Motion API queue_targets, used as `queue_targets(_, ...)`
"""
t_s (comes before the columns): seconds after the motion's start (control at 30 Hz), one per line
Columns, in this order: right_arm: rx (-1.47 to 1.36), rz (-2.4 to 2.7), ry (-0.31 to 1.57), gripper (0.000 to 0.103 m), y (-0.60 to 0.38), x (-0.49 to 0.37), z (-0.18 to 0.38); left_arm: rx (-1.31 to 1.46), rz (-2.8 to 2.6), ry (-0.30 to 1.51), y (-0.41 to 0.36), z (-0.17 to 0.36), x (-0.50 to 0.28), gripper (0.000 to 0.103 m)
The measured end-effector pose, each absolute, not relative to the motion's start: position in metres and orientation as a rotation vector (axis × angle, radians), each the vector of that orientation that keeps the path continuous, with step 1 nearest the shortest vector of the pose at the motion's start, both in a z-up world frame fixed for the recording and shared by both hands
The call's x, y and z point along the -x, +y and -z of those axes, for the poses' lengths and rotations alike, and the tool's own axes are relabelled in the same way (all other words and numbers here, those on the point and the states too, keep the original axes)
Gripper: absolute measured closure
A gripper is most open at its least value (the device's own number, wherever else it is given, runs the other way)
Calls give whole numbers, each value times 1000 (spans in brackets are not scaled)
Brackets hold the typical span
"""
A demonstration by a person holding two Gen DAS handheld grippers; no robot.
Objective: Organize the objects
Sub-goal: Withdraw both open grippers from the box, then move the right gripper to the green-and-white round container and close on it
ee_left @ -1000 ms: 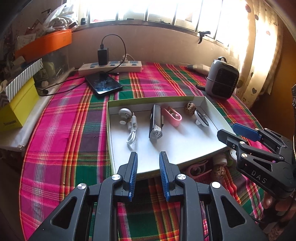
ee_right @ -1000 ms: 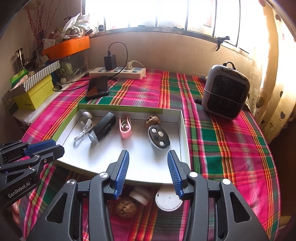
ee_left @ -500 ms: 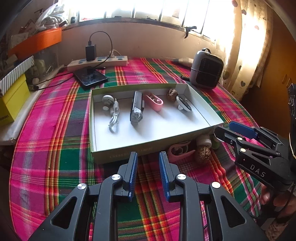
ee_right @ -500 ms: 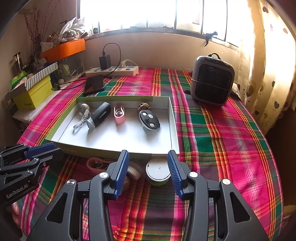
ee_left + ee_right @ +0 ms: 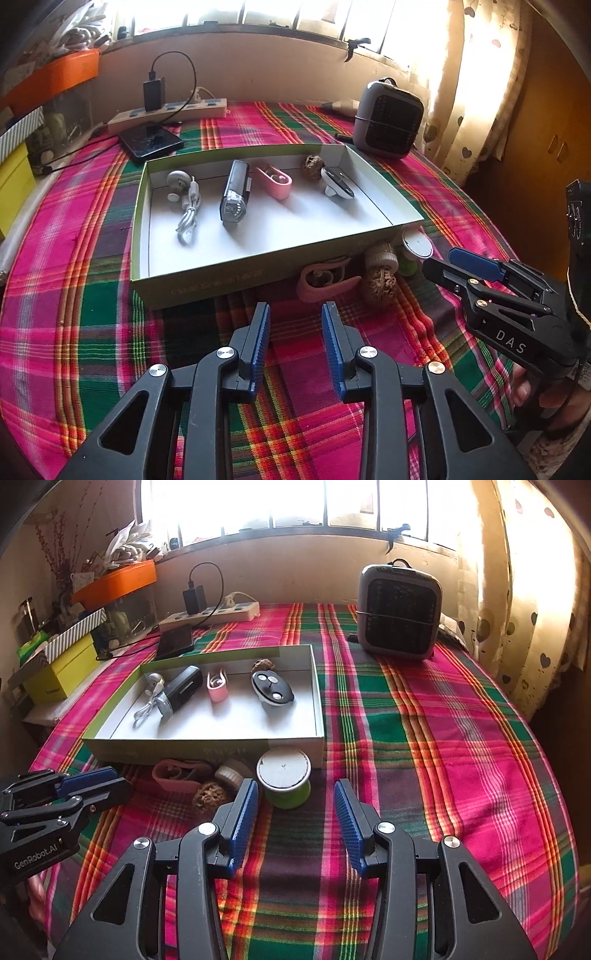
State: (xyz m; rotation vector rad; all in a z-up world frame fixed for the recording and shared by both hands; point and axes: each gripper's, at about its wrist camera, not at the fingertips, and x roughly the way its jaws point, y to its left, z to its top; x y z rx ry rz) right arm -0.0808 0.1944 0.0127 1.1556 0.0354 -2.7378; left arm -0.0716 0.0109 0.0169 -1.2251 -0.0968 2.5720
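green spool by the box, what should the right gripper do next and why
Probably ease the right gripper forward and down until its open jaws straddle the green spool, then close. The spool stands on the cloth just ahead of the fingertips, outside the white box, and nothing is between the jaws yet. The left gripper, whose jaws have just been opening, is empty too.

One box is holding five items; two pink clips, two walnuts and two spools are showing.
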Motion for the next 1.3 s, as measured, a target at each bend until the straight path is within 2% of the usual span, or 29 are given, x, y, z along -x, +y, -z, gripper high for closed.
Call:
queue_targets(0.33, -1175, 2703, -26, 58, 202, 85, -5, 1245, -2531, -90, 19, -10, 78, 75)
queue_targets(0.47, -1170, 2681, -46, 52, 201, 89, -5, 1253, -2522, -87, 21, -7, 80, 74)
queue_targets(1.23, -1171, 2635, -73, 52, 196, 111, -5, 1230, -2430, -44, 42, -5, 86, 73)
queue_targets(1.3, -1170, 2633, -71, 56, 197, 111, -4, 1229, -2422, -41, 44, -4, 85, 73)
